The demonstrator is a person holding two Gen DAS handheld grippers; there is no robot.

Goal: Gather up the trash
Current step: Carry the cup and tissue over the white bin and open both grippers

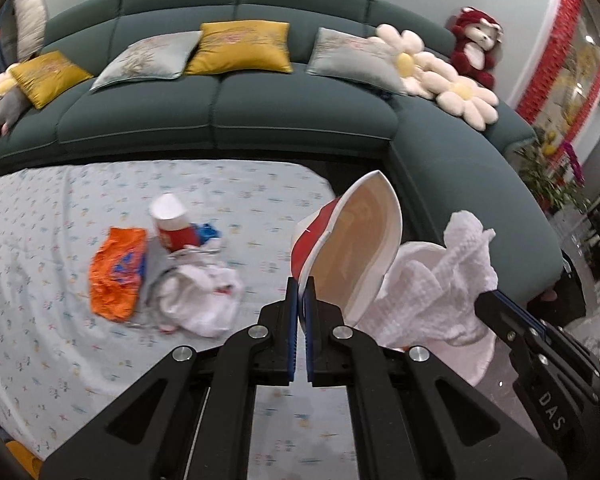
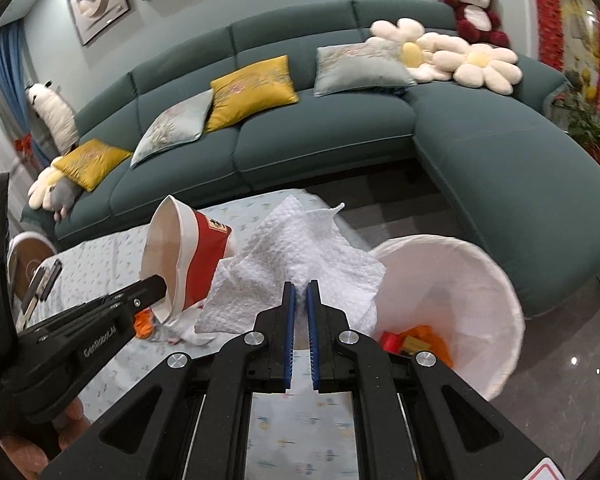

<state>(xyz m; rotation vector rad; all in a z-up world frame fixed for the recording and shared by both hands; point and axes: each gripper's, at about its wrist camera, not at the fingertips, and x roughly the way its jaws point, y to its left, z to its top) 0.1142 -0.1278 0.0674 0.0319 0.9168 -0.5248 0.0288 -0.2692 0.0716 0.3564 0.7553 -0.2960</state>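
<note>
The left gripper [image 1: 302, 280] pinched the rim of a red-and-white paper cup [image 1: 348, 244] in its fingers, the right gripper [image 2: 300, 286] clenched a white paper towel [image 2: 296, 256] above the table [image 1: 40, 280], near a white bin [image 2: 480, 280], the green sofa [image 1: 228, 120] beyond.

- A dark green sofa [image 1: 228, 120] curves round behind the table [image 1: 40, 280], which wears a pale flowered cloth.
- Yellow cushions [image 1: 240, 46] and grey cushions [image 1: 148, 62] lean along its back.
- Two daisy pillows [image 2: 484, 64] lie near the corner.
- A red plush toy [image 2: 474, 8] sits above them.
- Framed pictures [image 2: 98, 0] hang on the wall.
- A blue curtain [image 2: 14, 76] hangs at the left.
</note>
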